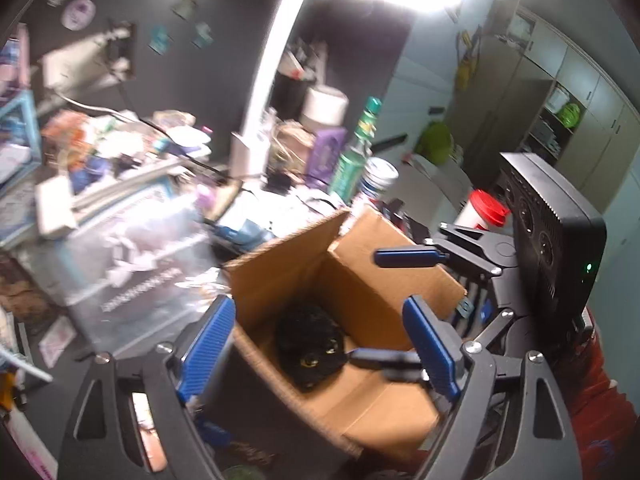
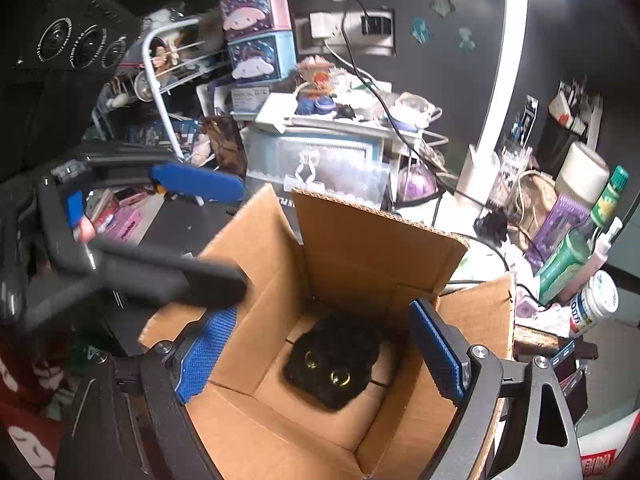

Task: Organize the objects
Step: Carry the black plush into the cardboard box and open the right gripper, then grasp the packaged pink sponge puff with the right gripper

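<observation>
An open cardboard box (image 1: 280, 264) (image 2: 360, 248) stands on the desk with its flaps up. A black fuzzy toy with yellow eyes (image 1: 310, 344) (image 2: 334, 362) lies on its floor. My left gripper (image 1: 320, 344) is open and empty, above the box's near left side. My right gripper (image 2: 320, 352) is open and empty, right over the box mouth, above the toy. In the left wrist view the right gripper's fingers (image 1: 408, 258) reach over the box from the right. In the right wrist view the left gripper's fingers (image 2: 196, 182) show at the left, blurred.
The desk behind is crowded: a green bottle (image 1: 354, 160) (image 2: 580, 248), a white jar (image 2: 596, 302), a purple box (image 1: 326, 152), pastel tins (image 2: 256, 32), a white lamp arm (image 2: 500, 100), cables. A black speaker-like unit (image 1: 552, 236) and a red-lidded cup (image 1: 484, 208) stand right of the box.
</observation>
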A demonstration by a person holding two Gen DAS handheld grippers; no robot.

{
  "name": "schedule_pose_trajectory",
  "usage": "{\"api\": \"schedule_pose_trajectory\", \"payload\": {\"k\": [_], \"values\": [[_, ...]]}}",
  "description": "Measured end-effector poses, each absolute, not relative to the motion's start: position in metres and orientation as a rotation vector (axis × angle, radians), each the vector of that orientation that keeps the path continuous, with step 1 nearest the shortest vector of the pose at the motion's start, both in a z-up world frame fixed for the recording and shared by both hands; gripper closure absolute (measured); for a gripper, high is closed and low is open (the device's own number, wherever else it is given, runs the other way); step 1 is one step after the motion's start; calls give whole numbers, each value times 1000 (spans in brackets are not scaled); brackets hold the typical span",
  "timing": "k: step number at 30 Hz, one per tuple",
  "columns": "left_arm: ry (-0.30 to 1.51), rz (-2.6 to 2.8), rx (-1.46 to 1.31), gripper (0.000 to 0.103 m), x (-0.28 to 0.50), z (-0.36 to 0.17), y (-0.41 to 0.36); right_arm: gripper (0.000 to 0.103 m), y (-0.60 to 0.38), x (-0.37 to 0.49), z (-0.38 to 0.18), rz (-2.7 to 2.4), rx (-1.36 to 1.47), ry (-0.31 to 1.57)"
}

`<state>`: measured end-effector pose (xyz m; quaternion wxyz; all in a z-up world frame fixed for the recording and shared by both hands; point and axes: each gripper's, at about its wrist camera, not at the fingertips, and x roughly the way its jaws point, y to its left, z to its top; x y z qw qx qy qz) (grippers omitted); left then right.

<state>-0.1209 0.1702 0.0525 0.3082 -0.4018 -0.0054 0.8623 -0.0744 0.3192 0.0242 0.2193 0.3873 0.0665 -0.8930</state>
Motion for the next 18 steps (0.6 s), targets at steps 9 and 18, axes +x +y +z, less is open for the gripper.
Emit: {"api": "schedule_pose_trajectory", "payload": {"k": [9, 18], "values": [[-43, 2521, -909, 6, -61, 55, 82, 17, 248, -17, 42, -2436, 778, 255], [-187, 2749, -892, 2, -12, 4, -19, 17, 138, -1, -10, -2188, 816, 260]]}}
